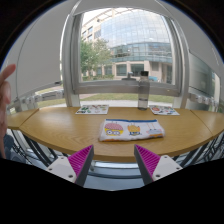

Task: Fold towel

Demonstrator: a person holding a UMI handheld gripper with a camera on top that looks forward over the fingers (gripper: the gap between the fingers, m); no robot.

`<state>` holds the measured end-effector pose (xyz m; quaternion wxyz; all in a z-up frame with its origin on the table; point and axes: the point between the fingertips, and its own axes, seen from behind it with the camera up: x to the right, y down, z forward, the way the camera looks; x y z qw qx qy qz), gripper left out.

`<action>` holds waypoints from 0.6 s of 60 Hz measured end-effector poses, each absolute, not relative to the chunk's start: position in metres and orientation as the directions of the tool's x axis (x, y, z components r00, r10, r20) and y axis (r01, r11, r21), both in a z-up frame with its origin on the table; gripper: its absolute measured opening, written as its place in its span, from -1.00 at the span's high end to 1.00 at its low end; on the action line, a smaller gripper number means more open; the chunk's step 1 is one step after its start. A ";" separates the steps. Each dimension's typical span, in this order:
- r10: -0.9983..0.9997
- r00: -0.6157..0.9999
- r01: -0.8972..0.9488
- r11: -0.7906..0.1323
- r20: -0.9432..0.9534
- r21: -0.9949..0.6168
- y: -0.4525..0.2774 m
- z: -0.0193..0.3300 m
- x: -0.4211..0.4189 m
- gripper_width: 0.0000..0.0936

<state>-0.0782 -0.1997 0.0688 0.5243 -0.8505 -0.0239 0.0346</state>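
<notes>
A white towel (130, 129) with pink, yellow and blue prints lies flat on the wooden table (70, 130), near its front edge, beyond my fingers. My gripper (113, 160) is well short of the table, in front of its edge, with both fingers wide apart and nothing between them. The magenta pads (80, 159) face each other across an empty gap.
Two printed sheets (92, 109) lie at the table's far side, with a tall pale bottle (144, 93) between them. Chair frames (28, 148) stand under the table at left and right. A hand (5, 85) shows at far left. Large windows stand behind.
</notes>
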 end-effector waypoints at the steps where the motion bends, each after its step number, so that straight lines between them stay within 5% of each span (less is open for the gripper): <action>1: 0.077 0.997 0.007 -0.450 -0.031 -0.893 -0.192 0.066 -0.082 -0.75; 23: 0.015 0.997 0.070 -0.490 0.072 -0.869 -0.042 0.023 -0.134 -0.34; 36: 0.007 0.995 0.085 -0.565 0.098 -0.821 -0.017 -0.006 -0.142 0.43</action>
